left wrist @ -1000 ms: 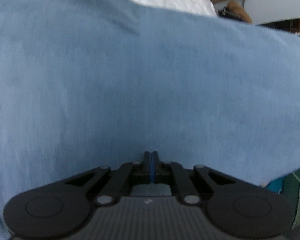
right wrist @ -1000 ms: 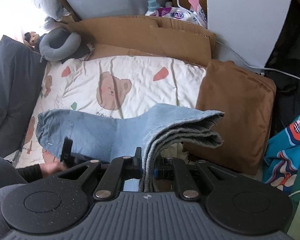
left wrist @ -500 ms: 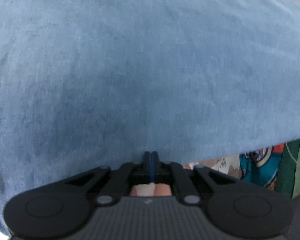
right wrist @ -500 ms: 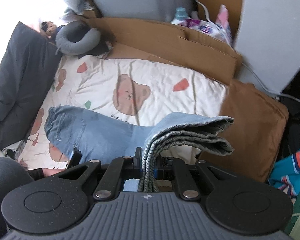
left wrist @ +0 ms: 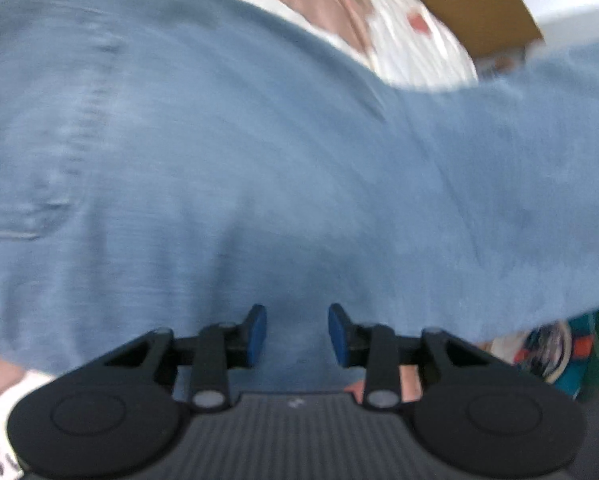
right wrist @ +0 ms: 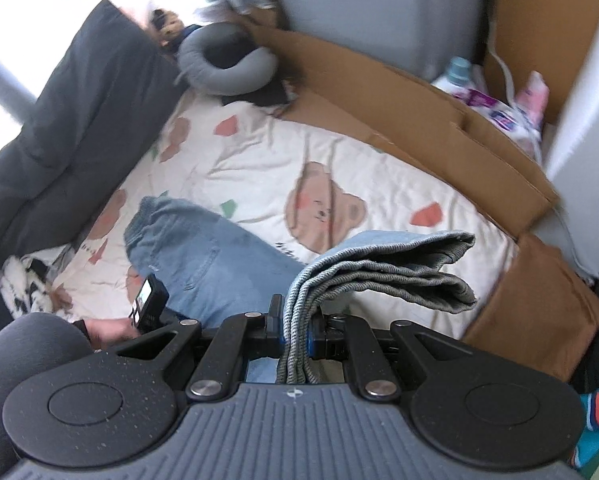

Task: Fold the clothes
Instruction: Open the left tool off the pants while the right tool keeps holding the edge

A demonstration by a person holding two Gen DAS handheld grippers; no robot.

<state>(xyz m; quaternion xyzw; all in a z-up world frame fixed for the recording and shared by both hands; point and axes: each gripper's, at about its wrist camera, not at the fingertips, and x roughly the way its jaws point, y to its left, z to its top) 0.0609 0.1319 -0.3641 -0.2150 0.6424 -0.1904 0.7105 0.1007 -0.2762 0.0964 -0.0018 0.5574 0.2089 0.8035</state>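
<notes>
— Starting at the left of the right wrist view: what lies there?

— A dark grey cushion (right wrist: 71, 120) runs along the left edge of the bed, and a grey neck pillow (right wrist: 227, 60) sits at its far end. The bed carries a cream sheet (right wrist: 259, 160) printed with bears.

— And the jeans?

— The jeans (right wrist: 203, 256) lie on that sheet. Their waistband end rests flat toward the left, and the leg ends rise toward the camera, stacked in several layers.

— Who holds them?

— The right gripper (right wrist: 295, 336) is clamped on the bunched hems, its blue pads pressed to both sides of the stack, so that end hangs above the sheet. The loose ends fan out to the right, over a brown pillow (right wrist: 539, 304).

— And the other gripper?

— In the left wrist view the left gripper (left wrist: 297, 336) has its jaws apart. They have just been opening, and the blurred blue denim (left wrist: 259, 160) fills the view beyond them. Cloth shows in the gap, yet the pads do not press on it.

— Anything behind the bed?

— Brown cardboard (right wrist: 399, 96) stands along the far side. Right of it, a bottle (right wrist: 455, 72) and some packets sit in a corner.

— A person?

— A hand (right wrist: 107, 328) shows low at the left in the right wrist view, beside a small black device (right wrist: 149, 298).
</notes>
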